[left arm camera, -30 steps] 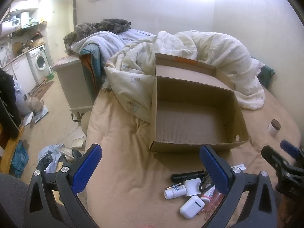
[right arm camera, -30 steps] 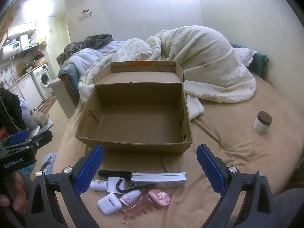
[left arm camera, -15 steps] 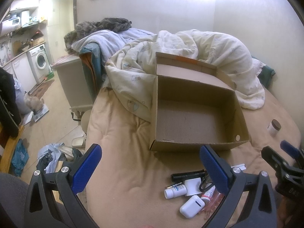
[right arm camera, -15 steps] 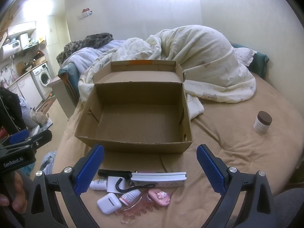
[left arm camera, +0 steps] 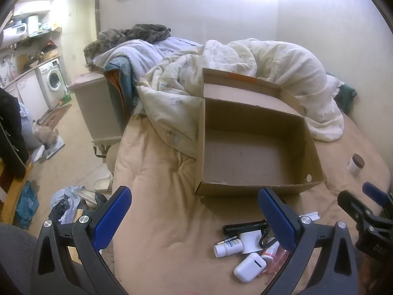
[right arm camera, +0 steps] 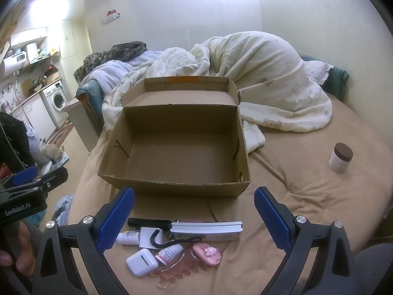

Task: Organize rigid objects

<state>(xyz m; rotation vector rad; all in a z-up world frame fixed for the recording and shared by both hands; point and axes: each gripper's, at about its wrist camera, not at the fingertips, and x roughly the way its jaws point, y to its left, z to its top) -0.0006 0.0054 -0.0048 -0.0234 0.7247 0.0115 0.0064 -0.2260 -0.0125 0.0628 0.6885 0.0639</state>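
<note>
An open brown corrugated cardboard box [right arm camera: 176, 147] sits on the tan quilted bed cover [right arm camera: 307, 191], its lid flap folded back against a rumpled cream duvet [right arm camera: 258, 78]; the interior is bare. Just in front of the box lies a cluster of small rigid items: a slim black torch [right arm camera: 149, 222], a flat grey-white rectangular case [right arm camera: 206, 229], a small white bottle [right arm camera: 127, 238], a white earbud case [right arm camera: 142, 261], a small red-and-white dropper bottle [right arm camera: 169, 253], a translucent pink comb [right arm camera: 172, 272] and a pink oval ornament [right arm camera: 207, 253], several touching or overlapping. A white jar with a brown lid [right arm camera: 341, 157] stands upright, well apart to the right. The left gripper [left arm camera: 196, 211] and right gripper [right arm camera: 194, 209] both hover above the bed, blue-padded fingers spread wide, holding nothing.
</note>
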